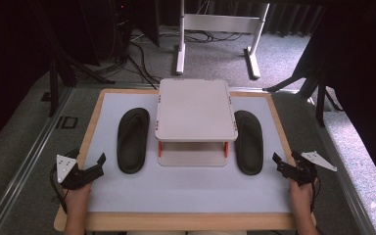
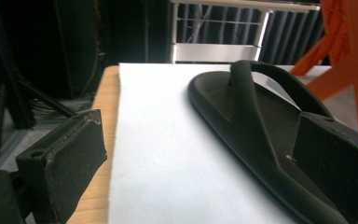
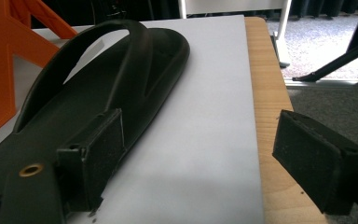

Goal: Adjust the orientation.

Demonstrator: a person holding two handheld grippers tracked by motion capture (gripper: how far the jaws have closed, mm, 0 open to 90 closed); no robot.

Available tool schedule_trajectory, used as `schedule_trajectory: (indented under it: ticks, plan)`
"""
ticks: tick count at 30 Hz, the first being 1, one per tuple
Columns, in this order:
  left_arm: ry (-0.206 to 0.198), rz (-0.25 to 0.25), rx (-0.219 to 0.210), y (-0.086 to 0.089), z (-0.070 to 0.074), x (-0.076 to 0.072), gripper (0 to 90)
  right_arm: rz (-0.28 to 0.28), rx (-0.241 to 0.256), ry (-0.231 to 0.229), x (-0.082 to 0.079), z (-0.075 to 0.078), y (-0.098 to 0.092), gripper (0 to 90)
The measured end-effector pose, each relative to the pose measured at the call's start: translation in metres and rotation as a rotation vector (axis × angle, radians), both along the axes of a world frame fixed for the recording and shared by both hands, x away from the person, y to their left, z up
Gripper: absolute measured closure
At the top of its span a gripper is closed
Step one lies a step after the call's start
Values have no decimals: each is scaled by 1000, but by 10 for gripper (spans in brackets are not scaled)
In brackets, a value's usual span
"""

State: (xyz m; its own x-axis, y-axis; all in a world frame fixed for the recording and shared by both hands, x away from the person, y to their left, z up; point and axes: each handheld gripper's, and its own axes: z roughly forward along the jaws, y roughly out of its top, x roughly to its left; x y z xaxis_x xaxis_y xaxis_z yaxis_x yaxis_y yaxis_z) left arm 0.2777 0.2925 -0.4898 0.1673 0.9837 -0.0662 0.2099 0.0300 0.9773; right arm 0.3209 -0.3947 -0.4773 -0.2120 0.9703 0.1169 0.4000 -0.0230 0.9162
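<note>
While both hands rested at the near corners of the table (image 1: 186, 221), the small two-tier rack (image 1: 196, 110) stood in the middle of the pale mat and served as the fixed mark for everything else.

Furthest to the left of the rack, near the table's front left corner, the left gripper (image 1: 94, 165) was held with its jaws spread wide and nothing between them. From the left gripper view its two black pads framed bare mat, one pad (image 2: 70, 158) low at the left and the other at the right edge in front of the sandal's heel. Between that gripper and the rack lay the left sandal (image 1: 132, 140), flat on its sole, lengthwise beside the rack's left side and just apart from it; its strap (image 2: 244, 100) arched up over the footbed. An orange rack leg (image 2: 354, 60) rose beyond it.

Right of the rack lay the right sandal (image 1: 248, 142), likewise flat and close alongside, with an orange leg (image 3: 2, 60) next to it. Furthest right, by the table's wooden edge (image 3: 265, 107), the right gripper (image 1: 285, 165) was also parted and empty, short of the sandal's heel.

Beyond the rack, on the carpeted floor, stood a white stand (image 1: 215, 34) and loose cables.
</note>
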Motion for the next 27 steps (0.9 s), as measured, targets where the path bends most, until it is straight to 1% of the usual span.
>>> schedule_trajectory:
  ticks: [2,3,4,5,7,8,9,11,12,13,14,15,16,17,18,19,20,21,22,23,24,25,26,27]
  plan:
    - [10,3,-22,2,0,1,28,-3,-2,5,0,0,0,133]
    - [9,17,-32,3,0,1,28,-9,-7,11,1,0,1,133]
    - [8,15,-48,4,0,1,28,-17,-14,14,1,0,1,132]
    - [8,29,-54,6,0,0,27,-17,-16,16,2,0,2,132]
    - [14,34,-78,8,0,0,27,-20,-27,23,3,0,2,133]
    - [16,49,-84,9,0,0,27,-24,-33,31,3,0,3,133]
    - [17,34,-97,10,0,1,27,-29,-35,33,3,0,3,133]
    - [22,41,-112,12,0,1,27,-27,-38,34,3,0,4,132]
    - [22,17,-126,13,0,1,27,-31,-38,35,4,0,4,132]
    - [29,25,-129,14,0,1,27,-32,-37,36,4,0,4,133]
    - [34,4,-152,17,1,2,27,-36,-37,39,4,0,4,133]
    - [34,4,-152,17,1,2,27,-36,-37,39,4,0,4,133]
    - [36,19,-154,17,1,2,27,-40,-39,41,4,0,4,133]
    - [34,10,-163,18,2,2,28,-46,-36,41,4,0,3,133]
    - [43,5,-173,19,2,2,28,-46,-36,41,4,0,3,133]
    - [47,13,-175,19,3,2,28,-47,-34,40,4,0,3,133]
    - [45,2,-196,21,3,2,29,-48,-32,42,4,0,3,133]
    - [57,-4,-214,22,4,2,31,-49,-26,45,4,0,3,133]
    - [68,4,-213,22,5,2,31,-49,-26,45,4,0,3,133]
    - [80,-16,-220,23,5,2,32,-51,-25,44,4,0,3,133]
    - [93,-19,-223,24,6,2,33,-51,-25,44,4,0,3,133]
    - [99,-20,-214,24,8,2,33,-51,-27,43,4,0,3,133]
    - [110,-37,-215,24,9,2,33,-51,-27,43,4,0,3,133]
    - [115,-43,-214,25,11,2,40,-51,-32,42,4,0,3,133]
